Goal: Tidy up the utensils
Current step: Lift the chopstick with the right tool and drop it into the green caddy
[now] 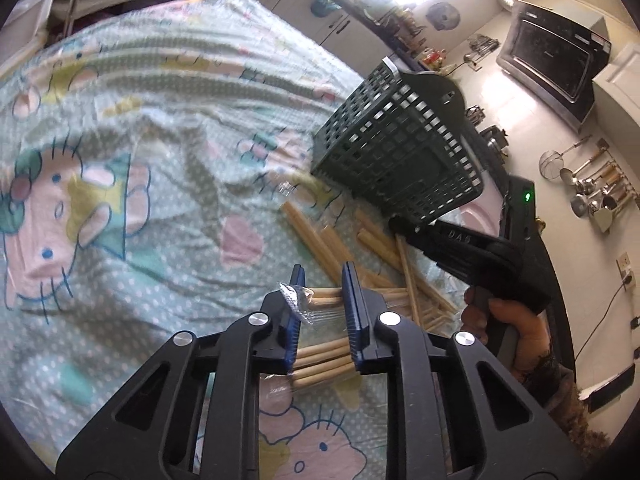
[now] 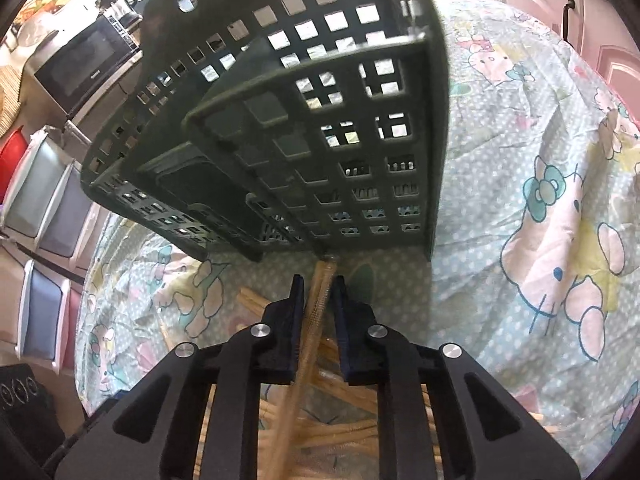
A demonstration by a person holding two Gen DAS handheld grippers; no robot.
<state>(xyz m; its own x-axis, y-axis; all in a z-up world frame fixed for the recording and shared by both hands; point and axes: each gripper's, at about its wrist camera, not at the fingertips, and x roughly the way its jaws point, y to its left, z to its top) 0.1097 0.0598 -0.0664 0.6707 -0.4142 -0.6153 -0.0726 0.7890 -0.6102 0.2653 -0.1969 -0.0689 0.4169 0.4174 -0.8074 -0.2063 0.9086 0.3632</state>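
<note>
While my left claw [image 1: 323, 312] pinches a plastic-wrapped chopstick bundle [image 1: 322, 300] between its pads, my right claw [image 2: 317, 322] is closed on a single wrapped chopstick [image 2: 316, 308] running lengthwise between its fingers. Ahead of both claws the dark green slotted basket [image 2: 280, 120] stands on the cartoon-cat cloth [image 1: 120, 160] covering the counter. Loose chopsticks [image 1: 340, 248] lie between my left claw and the basket. On the right claw's body I read "DAS" [image 1: 458, 236]. The oven's [image 2: 84, 68] small label is too blurred to read. The single chopstick's far tip sits at the basket's base.
</note>
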